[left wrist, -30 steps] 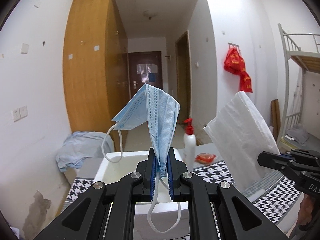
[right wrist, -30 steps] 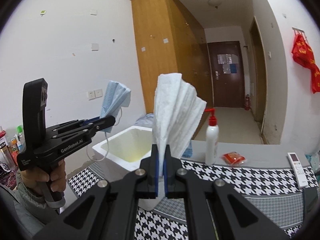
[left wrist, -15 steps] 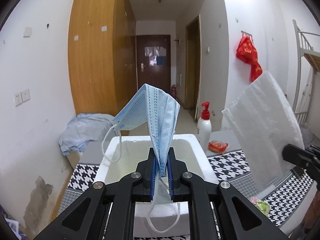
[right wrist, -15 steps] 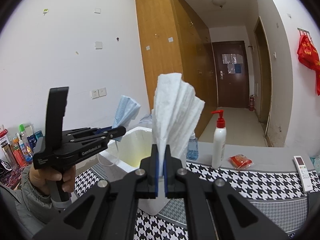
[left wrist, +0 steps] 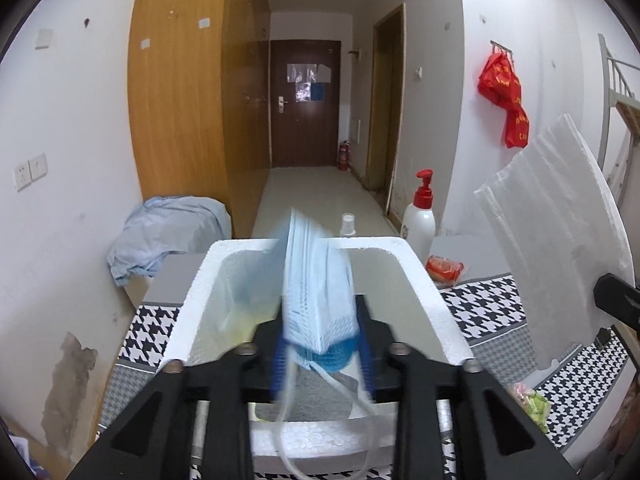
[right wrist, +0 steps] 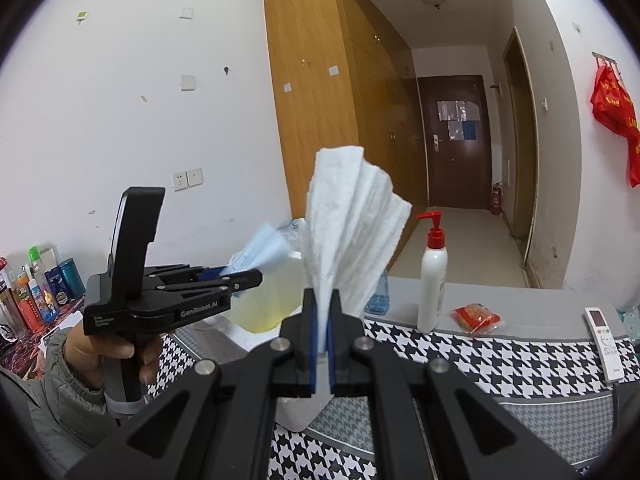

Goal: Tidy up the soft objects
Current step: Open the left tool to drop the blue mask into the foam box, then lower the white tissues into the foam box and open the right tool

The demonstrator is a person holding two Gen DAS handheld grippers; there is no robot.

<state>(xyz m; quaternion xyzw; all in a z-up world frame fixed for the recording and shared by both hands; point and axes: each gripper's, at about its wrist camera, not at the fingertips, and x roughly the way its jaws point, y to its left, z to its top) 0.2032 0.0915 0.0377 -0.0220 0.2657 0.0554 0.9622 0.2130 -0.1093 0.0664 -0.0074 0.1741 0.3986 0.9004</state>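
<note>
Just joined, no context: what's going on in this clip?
A person holds a claw in each hand. The left claw has opened over the white foam box, and the blurred blue pleated face mask is slipping out between its fingers. The right claw is shut on a white folded tissue, held upright beside the box.

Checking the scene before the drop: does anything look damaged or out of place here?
Nothing spilled. The wall at lower left has a patch of peeled plaster, and a light blue cloth lies crumpled behind the foam box. The face mask is motion-blurred between the left gripper's spread fingers.
</note>
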